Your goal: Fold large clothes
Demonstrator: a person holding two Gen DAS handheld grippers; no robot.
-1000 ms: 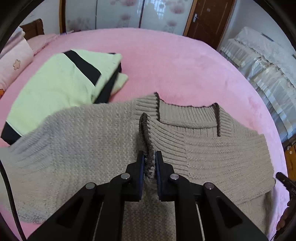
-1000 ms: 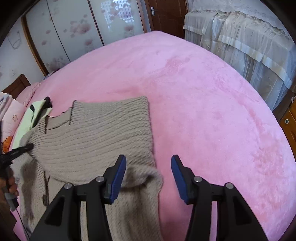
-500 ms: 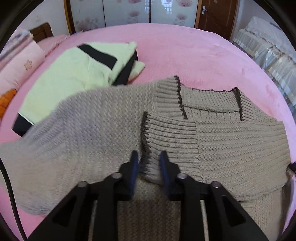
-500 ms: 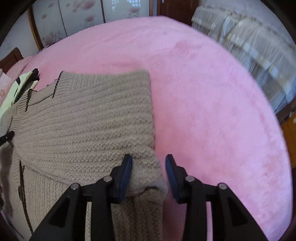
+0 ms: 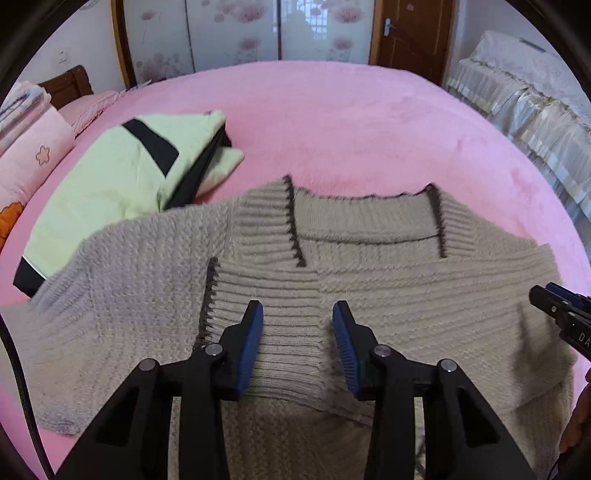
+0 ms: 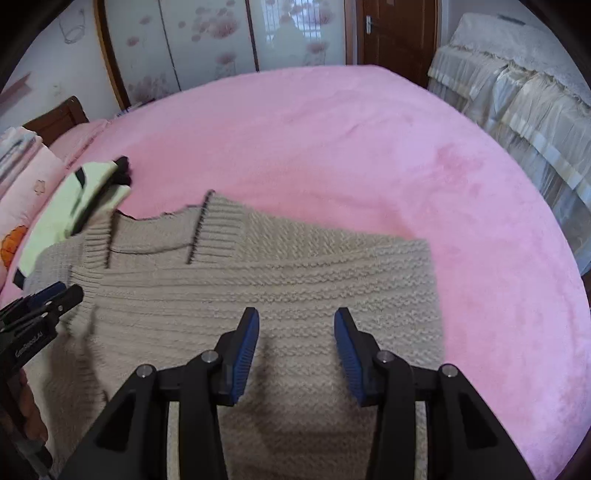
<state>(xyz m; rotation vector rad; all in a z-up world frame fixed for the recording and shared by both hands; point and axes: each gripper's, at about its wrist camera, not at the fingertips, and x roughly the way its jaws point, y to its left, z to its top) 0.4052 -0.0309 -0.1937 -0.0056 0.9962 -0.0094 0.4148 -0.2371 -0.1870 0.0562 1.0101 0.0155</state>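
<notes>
- A beige knit cardigan (image 5: 369, 280) lies on the pink bed (image 5: 351, 122), its collar toward the far side and one sleeve folded across the chest.
- The ribbed cuff (image 5: 266, 325) of that folded sleeve, edged with dark stitching, rests flat on the front of the cardigan.
- The left tongs (image 5: 297, 343) hang just over this cuff; their blue pads (image 5: 251, 347) stand on either side of the ribbing with a gap showing at each – the jaws are opening, and nothing is pinched though the cuff lies between them.
- The right tongs (image 6: 295, 350) hover above the right part of the folded sleeve, over plain knit; their jaws are spread and grip nothing.
- In the left wrist view the tip of the right tongs juts in at the right edge, beside the cardigan's shoulder; in the right wrist view the left tongs' tip enters at the left edge, near the cuff.
- The cardigan's other sleeve (image 5: 110, 332) stretches out to the left, unfolded, flat on the bed.
- A folded pale-green garment with black bands (image 5: 122, 177) lies beyond that sleeve – its near edge is overlapped by the knit.
- A pink pillow with a flower print (image 5: 29, 158) sits at the far left edge of the bed.
- Past the bed stand a wardrobe with flowered sliding panels (image 5: 240, 33) and a brown door (image 5: 410, 33).
</notes>
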